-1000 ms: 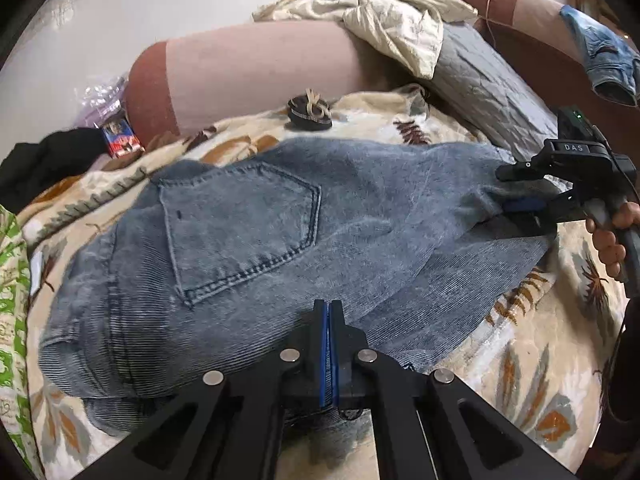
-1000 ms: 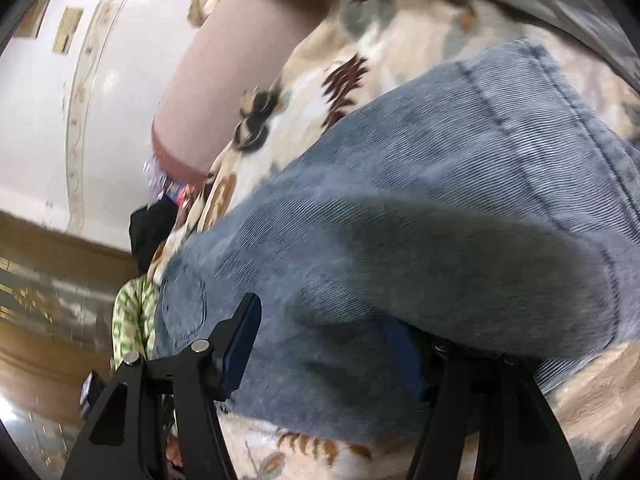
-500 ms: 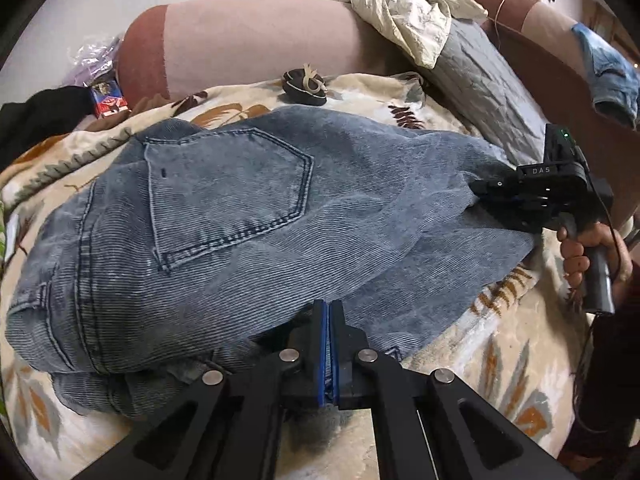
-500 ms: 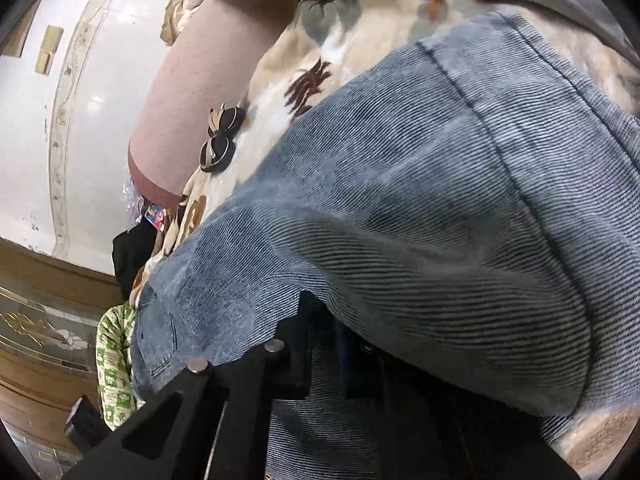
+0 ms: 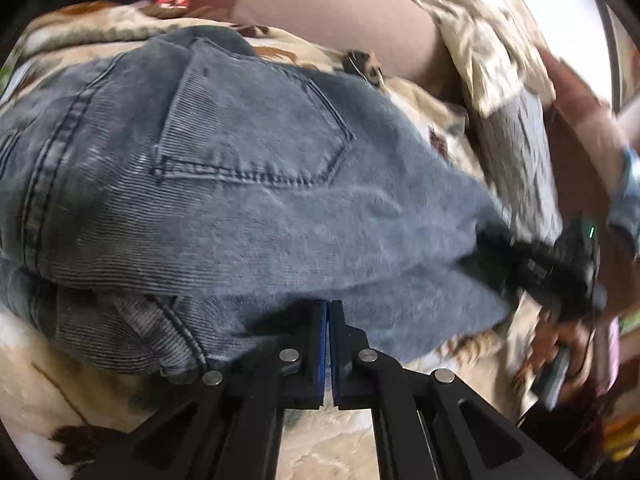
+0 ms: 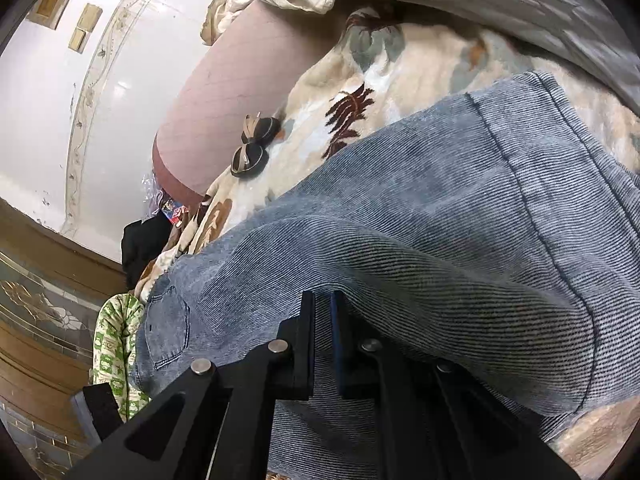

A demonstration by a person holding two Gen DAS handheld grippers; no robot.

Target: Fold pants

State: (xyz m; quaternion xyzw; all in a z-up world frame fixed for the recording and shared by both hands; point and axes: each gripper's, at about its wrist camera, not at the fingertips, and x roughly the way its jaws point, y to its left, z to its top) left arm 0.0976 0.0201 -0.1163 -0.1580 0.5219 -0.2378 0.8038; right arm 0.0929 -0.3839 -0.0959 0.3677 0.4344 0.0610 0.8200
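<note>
folded jeans (image 5: 248, 208) on leaf-print blanket (image 6: 392, 80), pink bolster (image 6: 240, 92) behind, both hand-held grippers (image 5: 329, 320) (image 6: 322, 320) clamped on denim

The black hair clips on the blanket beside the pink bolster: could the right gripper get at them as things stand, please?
Probably not yet. The right gripper has its jaws shut on the jeans, so it is occupied. The hair clips lie uncovered on the blanket, with nothing on top of them; it would need to let go of the denim first.
</note>
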